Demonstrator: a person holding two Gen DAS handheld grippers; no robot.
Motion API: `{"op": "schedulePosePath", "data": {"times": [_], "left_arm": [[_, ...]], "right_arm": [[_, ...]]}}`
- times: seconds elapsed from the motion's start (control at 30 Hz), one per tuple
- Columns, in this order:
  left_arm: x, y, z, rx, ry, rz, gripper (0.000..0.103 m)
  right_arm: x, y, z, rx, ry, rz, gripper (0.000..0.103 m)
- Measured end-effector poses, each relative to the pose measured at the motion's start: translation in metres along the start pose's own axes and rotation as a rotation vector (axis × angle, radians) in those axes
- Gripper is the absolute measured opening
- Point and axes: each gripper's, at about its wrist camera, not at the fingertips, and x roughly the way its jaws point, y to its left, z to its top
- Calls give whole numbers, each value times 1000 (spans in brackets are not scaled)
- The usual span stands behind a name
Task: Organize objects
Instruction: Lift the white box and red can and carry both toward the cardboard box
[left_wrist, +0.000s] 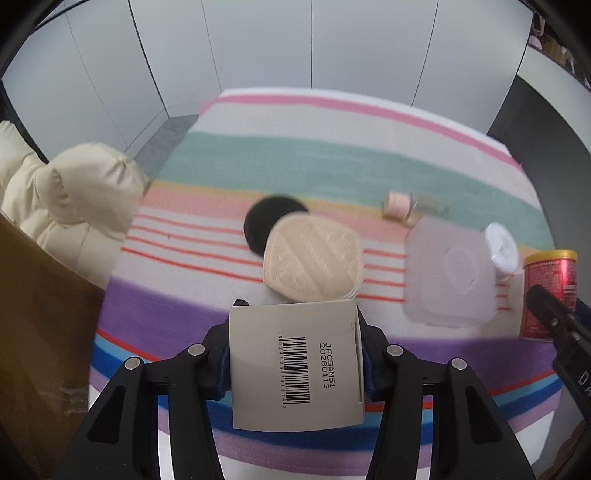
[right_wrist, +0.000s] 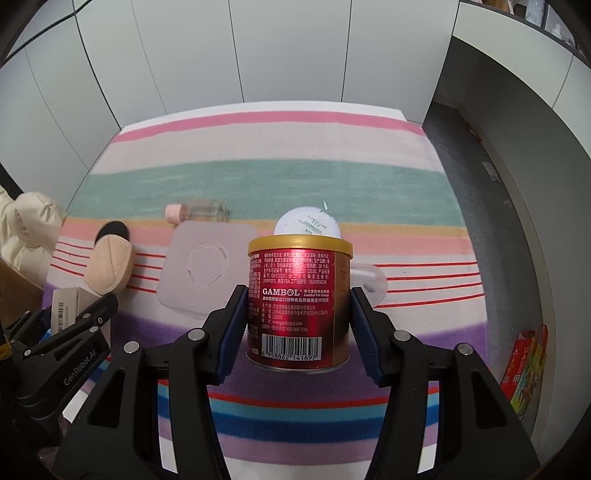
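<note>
Both hands are loaded, so the step in hand reads as carrying two items clear of the striped cloth (right_wrist: 295, 177) toward wherever they are to be stored. The left gripper (left_wrist: 295, 354) is pinching a small grey carton (left_wrist: 295, 365), barcode side up, its blue pads pressed on the two side walls; the right gripper (right_wrist: 299, 325) is clamped on a red pet-food can (right_wrist: 299, 306) with a gold rim, the pads biting low on its sides, near the base. The can looks lifted off the cloth, though the fisheye makes that hard to be sure of. To do this well, keep the can upright and move it slowly, since a round tin held low by two narrow pads could pivot or slip; a light cardboard box asks for the opposite care, no harder squeeze, or its walls will buckle. Lift both high enough to pass over what lies on the cloth: the translucent lidded box (right_wrist: 207, 273), the white round jar (right_wrist: 308, 221) just behind the can, the beige pad (left_wrist: 312, 258) resting on a black disc (left_wrist: 266, 218), and the small pink-capped bottle (right_wrist: 195, 212) on its side. A brown cardboard surface (left_wrist: 40, 332) at the left edge may be the container, so bring the carton there first and keep the two grippers from crossing
</note>
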Motion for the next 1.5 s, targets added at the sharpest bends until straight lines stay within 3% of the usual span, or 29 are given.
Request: {"op": "schedulePosePath", "data": {"times": [0.3,0.6,0.93,1.2,1.5], "left_arm": [[-72,-4,47,42,-90,1,53],[-175,4,95,70,-217,18,53],[-279,18,138,61,-303,-21,53],[-351,23,150,68,-369,-34,53],[-395,27,143,67,-412,-37,53]], "right_arm": [[-63,-2,30,-1,-62,-20,56],[-154,0,76,0,-143,-29,56],[-252,4,125,-23,-266,-61,56],[-325,19,140,-92,-365,-94,56],[-363,28,133,-82,-391,-68,56]]}}
